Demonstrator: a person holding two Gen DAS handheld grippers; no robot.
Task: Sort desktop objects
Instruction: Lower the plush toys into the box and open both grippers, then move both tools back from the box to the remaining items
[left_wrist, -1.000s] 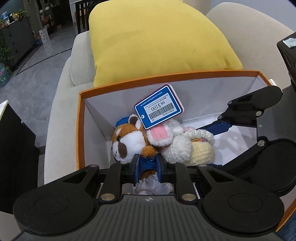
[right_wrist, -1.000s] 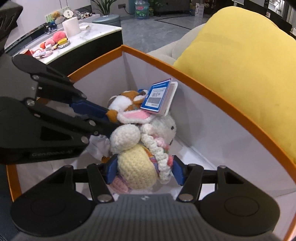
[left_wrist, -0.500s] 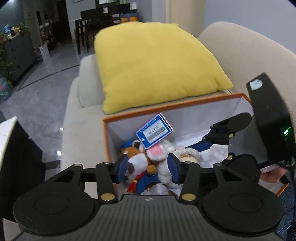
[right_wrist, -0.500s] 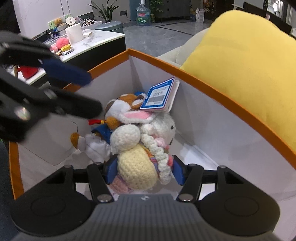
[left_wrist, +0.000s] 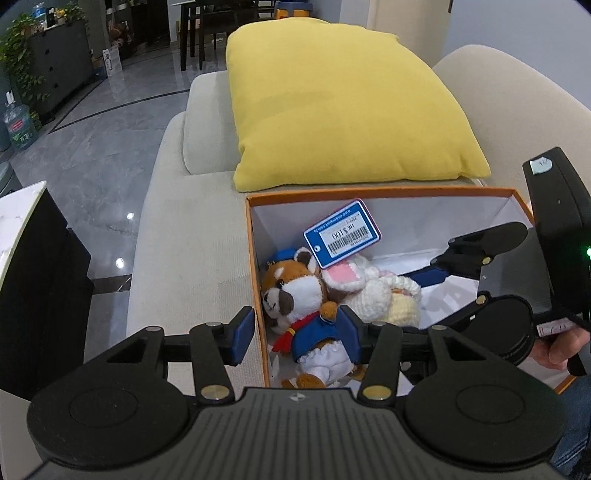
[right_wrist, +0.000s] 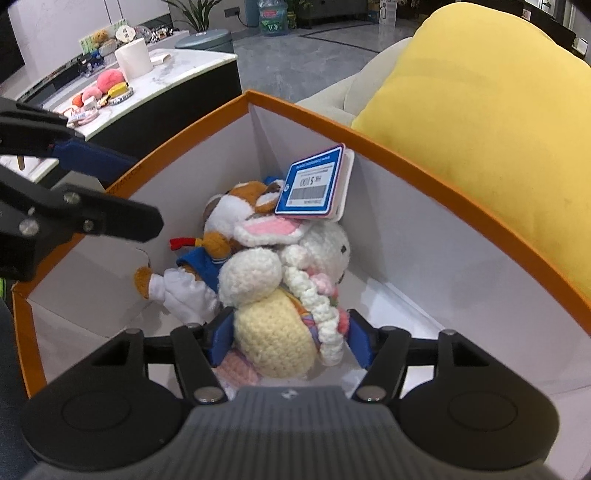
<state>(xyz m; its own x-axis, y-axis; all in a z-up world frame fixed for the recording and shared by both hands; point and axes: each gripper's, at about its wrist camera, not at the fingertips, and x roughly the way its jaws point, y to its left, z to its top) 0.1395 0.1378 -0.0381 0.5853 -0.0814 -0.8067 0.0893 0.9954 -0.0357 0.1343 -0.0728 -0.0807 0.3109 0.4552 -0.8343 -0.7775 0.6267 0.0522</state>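
An orange-rimmed white box (left_wrist: 388, 192) (right_wrist: 406, 155) sits on a beige sofa. In it lie a brown-and-white plush in a blue coat (left_wrist: 295, 291) (right_wrist: 236, 210), a crocheted white-and-yellow bunny (left_wrist: 384, 291) (right_wrist: 280, 295) and a blue price tag (left_wrist: 341, 233) (right_wrist: 310, 184). My left gripper (left_wrist: 295, 334) is open and empty, raised above the box's left wall. My right gripper (right_wrist: 290, 338) is low inside the box, its jaws standing on either side of the bunny's yellow body; I cannot tell if they grip it.
A yellow cushion (left_wrist: 332, 103) (right_wrist: 491, 110) lies on the sofa (left_wrist: 184, 240) just behind the box. A marble-topped counter (right_wrist: 110, 88) with a paper roll and small toys stands to the left. Grey tiled floor (left_wrist: 92, 129) lies beyond.
My left gripper has let go of the brown plush, opened and pulled up and back out of the box. The plush now lies in the box. My right gripper has stayed in place.
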